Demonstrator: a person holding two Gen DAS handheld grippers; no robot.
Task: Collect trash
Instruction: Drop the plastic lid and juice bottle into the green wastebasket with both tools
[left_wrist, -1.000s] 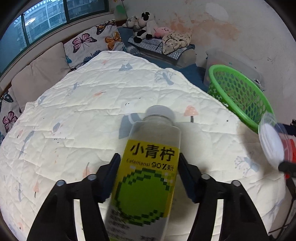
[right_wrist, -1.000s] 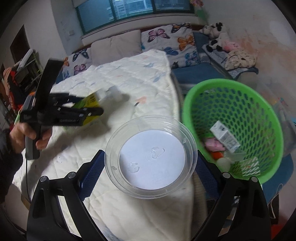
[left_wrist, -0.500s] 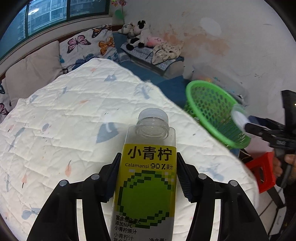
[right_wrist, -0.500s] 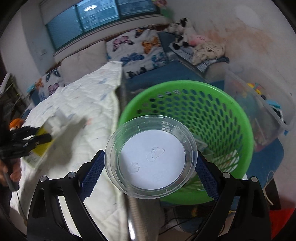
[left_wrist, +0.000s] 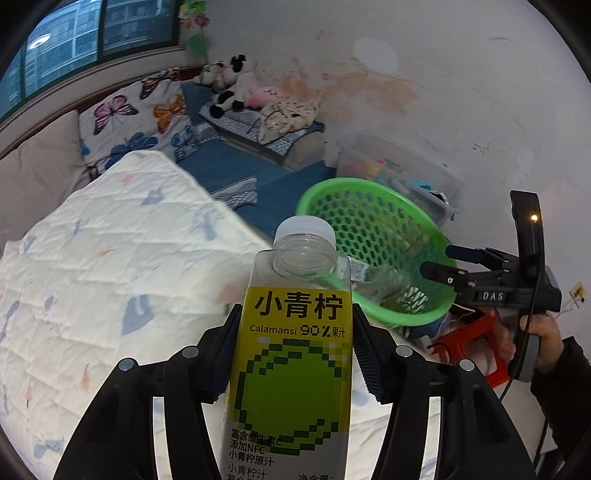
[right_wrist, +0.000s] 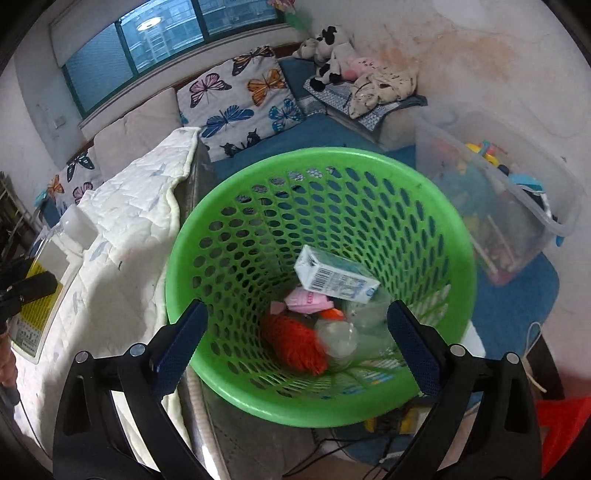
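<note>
My left gripper (left_wrist: 293, 354) is shut on a clear juice bottle (left_wrist: 291, 354) with a yellow-green label and white cap, held above the quilted bed. The bottle also shows at the left edge of the right wrist view (right_wrist: 48, 280). My right gripper (right_wrist: 295, 347) is open and empty above the green mesh basket (right_wrist: 436, 206); it also shows in the left wrist view (left_wrist: 448, 264) at the basket's rim (left_wrist: 369, 184). In the basket lie a milk carton (right_wrist: 334, 277), a pink wrapper (right_wrist: 308, 301), a red item (right_wrist: 293, 343) and a clear plastic container (right_wrist: 338, 341).
A white quilted bed (left_wrist: 92, 258) is left of the basket. A clear storage box (right_wrist: 495, 206) of toys stands right of it, by the wall. Butterfly pillows (right_wrist: 240, 103) and plush toys (right_wrist: 332, 40) lie behind. A red stool (left_wrist: 469, 332) is by the basket.
My right gripper moved over the basket and opened, and the clear round container dropped in. My left gripper swung toward the basket with the bottle.
</note>
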